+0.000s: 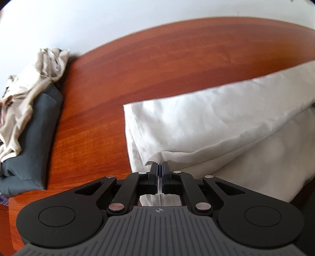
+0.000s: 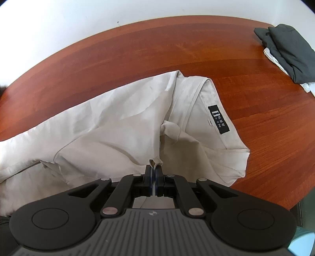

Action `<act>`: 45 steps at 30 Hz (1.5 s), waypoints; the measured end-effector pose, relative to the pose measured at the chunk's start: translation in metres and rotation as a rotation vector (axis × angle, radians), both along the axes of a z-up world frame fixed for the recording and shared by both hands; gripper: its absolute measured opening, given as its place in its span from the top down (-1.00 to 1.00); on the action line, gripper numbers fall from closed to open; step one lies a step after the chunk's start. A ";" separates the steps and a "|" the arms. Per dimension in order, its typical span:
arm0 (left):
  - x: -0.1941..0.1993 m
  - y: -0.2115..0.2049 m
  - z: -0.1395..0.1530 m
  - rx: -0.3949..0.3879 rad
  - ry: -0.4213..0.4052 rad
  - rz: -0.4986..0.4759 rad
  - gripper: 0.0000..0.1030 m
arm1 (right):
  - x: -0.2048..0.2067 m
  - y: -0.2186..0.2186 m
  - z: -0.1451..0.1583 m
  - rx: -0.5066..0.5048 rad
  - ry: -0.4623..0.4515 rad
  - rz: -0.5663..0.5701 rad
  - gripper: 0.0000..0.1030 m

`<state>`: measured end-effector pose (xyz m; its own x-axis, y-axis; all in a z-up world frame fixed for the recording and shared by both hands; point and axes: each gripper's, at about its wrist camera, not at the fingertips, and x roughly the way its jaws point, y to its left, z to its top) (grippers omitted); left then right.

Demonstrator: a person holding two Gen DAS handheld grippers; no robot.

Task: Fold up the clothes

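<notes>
A cream-white shirt (image 1: 206, 126) lies partly folded on the reddish wooden table (image 1: 157, 59). My left gripper (image 1: 159, 164) is shut on a fold of its hem at the near edge. In the right wrist view the same shirt (image 2: 118, 122) shows its collar and a black neck label (image 2: 219, 122). My right gripper (image 2: 153, 169) is shut on a pinch of the shirt's near edge, just below the collar area. The fabric is lifted a little at both grips.
A pile with a dark grey garment (image 1: 33, 137) under a crumpled beige one (image 1: 39, 70) lies at the table's left edge. A folded dark grey stack (image 2: 287, 53) over white cloth sits at the far right. A white wall (image 2: 98, 15) stands behind the table (image 2: 118, 55).
</notes>
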<state>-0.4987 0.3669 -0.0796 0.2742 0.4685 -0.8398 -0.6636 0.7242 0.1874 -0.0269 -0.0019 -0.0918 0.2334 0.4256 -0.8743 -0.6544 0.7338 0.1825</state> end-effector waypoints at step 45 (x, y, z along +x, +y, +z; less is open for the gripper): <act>-0.011 -0.031 0.013 0.018 -0.032 0.037 0.31 | -0.024 0.163 0.011 0.102 -0.024 0.279 0.86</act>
<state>-0.5096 0.3360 -0.0669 0.2832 0.4942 -0.8219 -0.6959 0.6956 0.1784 -0.0506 0.1606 -0.0806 0.1150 0.5612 -0.8196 -0.8330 0.5040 0.2282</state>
